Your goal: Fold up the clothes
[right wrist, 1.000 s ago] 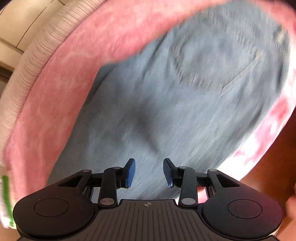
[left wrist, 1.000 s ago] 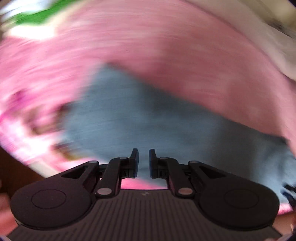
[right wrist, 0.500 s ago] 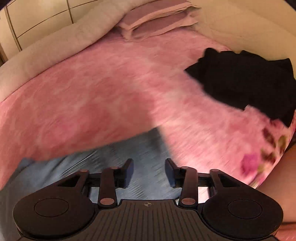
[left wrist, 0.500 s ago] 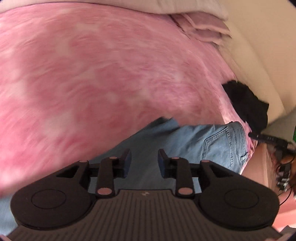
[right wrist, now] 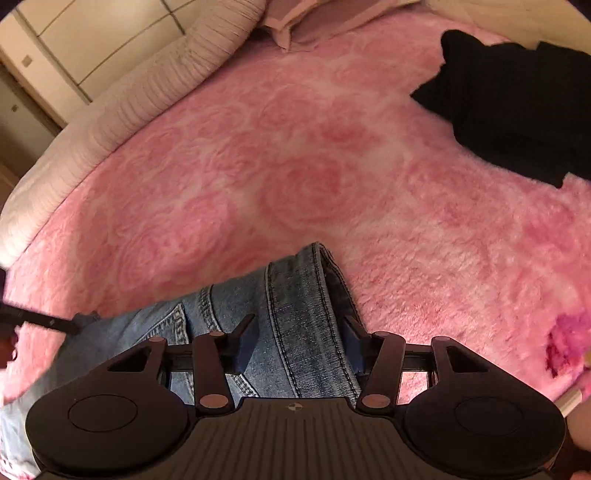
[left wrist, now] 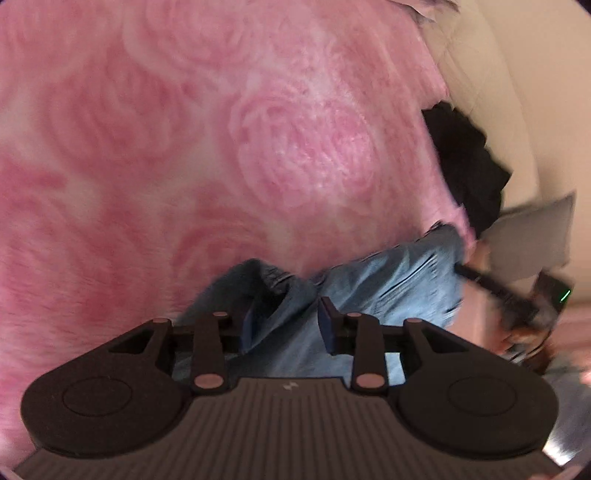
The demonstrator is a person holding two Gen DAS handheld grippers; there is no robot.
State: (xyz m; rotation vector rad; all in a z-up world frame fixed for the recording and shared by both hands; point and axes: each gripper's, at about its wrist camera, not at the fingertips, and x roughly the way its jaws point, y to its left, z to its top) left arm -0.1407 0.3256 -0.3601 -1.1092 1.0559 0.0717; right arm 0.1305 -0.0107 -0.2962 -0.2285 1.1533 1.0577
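Light blue jeans (left wrist: 388, 280) lie on a pink fluffy blanket (left wrist: 221, 147), near its front edge. In the left wrist view my left gripper (left wrist: 284, 325) is open, and a rumpled fold of denim sits between its blue pads without being clamped. In the right wrist view the jeans (right wrist: 295, 302) show a stitched waistband and a pocket. My right gripper (right wrist: 299, 343) stands open astride the waistband, fingers on either side of it. The left gripper's dark finger (right wrist: 40, 321) shows at the left edge, by the far end of the jeans.
A black garment (right wrist: 517, 103) lies crumpled at the blanket's far right. A cream ribbed bolster (right wrist: 129, 96) rims the bed on the left, with folded pale pink cloth (right wrist: 295, 26) at the back. A grey cushion (left wrist: 532, 236) and the other gripper (left wrist: 517, 302) sit at right.
Both views swung from a close blur over the denim to a wider look across the bed. Both grippers have opened wider, and the jeans now lie between each pair of fingers.
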